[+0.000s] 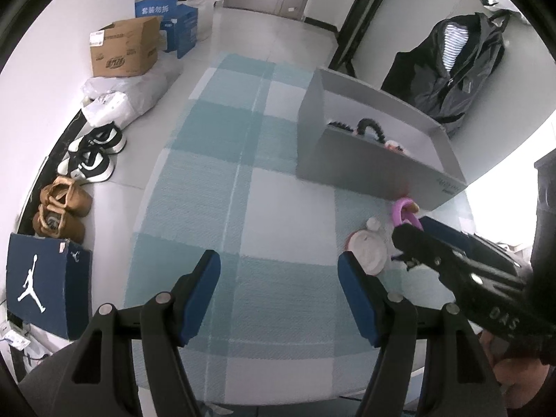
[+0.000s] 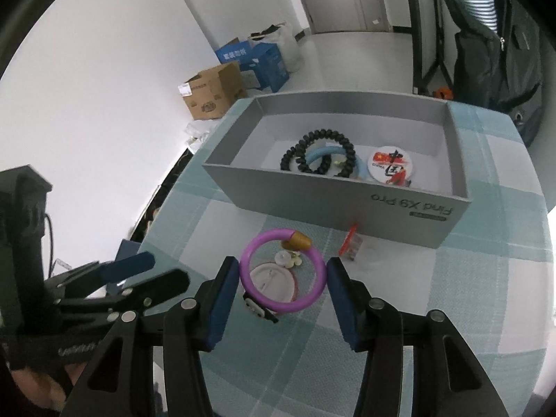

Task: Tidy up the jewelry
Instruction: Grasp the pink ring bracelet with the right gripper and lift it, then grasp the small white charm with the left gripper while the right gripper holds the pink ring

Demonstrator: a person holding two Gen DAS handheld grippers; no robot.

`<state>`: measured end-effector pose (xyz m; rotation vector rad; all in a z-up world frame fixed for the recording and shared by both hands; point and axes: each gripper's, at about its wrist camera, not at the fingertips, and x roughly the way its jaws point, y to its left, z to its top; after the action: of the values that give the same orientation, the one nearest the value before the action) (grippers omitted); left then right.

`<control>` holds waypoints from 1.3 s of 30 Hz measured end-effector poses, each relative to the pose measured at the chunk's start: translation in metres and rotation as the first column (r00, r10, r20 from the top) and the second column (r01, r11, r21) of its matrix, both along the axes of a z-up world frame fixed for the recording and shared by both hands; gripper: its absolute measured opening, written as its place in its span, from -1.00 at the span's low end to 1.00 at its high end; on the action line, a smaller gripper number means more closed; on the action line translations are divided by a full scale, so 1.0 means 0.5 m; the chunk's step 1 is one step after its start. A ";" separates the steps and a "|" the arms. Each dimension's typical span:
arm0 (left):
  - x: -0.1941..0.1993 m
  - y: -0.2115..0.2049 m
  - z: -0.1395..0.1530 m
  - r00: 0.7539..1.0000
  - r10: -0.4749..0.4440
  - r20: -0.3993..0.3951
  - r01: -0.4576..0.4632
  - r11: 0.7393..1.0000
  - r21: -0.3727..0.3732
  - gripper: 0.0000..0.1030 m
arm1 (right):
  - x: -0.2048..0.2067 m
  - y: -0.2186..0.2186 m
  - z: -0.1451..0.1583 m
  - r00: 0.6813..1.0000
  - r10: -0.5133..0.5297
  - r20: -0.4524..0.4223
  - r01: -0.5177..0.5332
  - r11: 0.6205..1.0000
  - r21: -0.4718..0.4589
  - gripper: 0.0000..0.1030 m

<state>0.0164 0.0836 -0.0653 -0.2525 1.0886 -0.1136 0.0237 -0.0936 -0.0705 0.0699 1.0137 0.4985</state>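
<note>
Partly done, by my judgement. The grey cardboard box (image 2: 333,205) at 12 o'clock already holds a black coiled band (image 2: 318,153), a pale blue ring (image 2: 325,153) and a round printed badge (image 2: 391,166).

Outstanding on the checked-cloth worktop (image 2: 451,278): a purple plastic ring with gold bead (image 2: 283,271), a white disc (image 2: 274,281) and a small red clip (image 2: 351,243).

The ring lies flat, bead toward 12–1 o'clock.

Right tongs (image 2: 283,299) are spread wide, straddling the ring and not visibly gripping it. Left tongs (image 1: 279,295) are wide apart, empty.
</note>
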 end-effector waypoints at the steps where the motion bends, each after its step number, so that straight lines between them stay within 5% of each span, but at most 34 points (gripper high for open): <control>1: 0.004 -0.004 0.002 1.000 -0.004 0.004 0.004 1.000 0.004 0.27 | -0.002 -0.008 0.006 1.000 -0.002 0.004 0.002 1.000 0.008 -0.02; 14: 0.043 -0.112 -0.011 0.982 -0.186 -0.024 0.187 0.982 0.031 0.27 | 0.013 -0.127 0.042 0.994 -0.112 0.006 0.111 0.988 0.107 -0.02; 25: 0.066 -0.138 -0.023 0.974 -0.217 -0.064 0.220 0.974 0.057 0.23 | 0.024 -0.182 0.042 0.992 -0.123 -0.006 0.123 0.984 0.131 -0.02; 29: 0.065 -0.151 -0.021 0.974 -0.218 -0.062 0.225 0.963 0.150 -0.37 | 0.026 -0.191 0.042 0.992 -0.127 -0.009 0.127 0.983 0.134 -0.02; 33: 0.063 -0.165 -0.019 0.969 -0.241 -0.058 0.248 0.944 0.216 -0.50 | 0.026 -0.204 0.043 0.990 -0.141 -0.018 0.142 0.979 0.148 -0.02; 36: 0.060 -0.180 -0.021 0.961 -0.271 -0.056 0.277 0.939 0.206 -0.84 | 0.031 -0.209 0.047 0.989 -0.145 -0.014 0.145 0.977 0.155 -0.02; 39: 0.062 -0.176 -0.019 0.961 -0.273 -0.053 0.278 0.942 0.187 -0.85 | 0.032 -0.210 0.047 0.989 -0.147 -0.017 0.148 0.976 0.160 -0.02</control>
<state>0.0476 -0.0042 -0.0747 0.0752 1.1484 -0.2539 0.0398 -0.1986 -0.0468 0.2885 0.9641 0.4436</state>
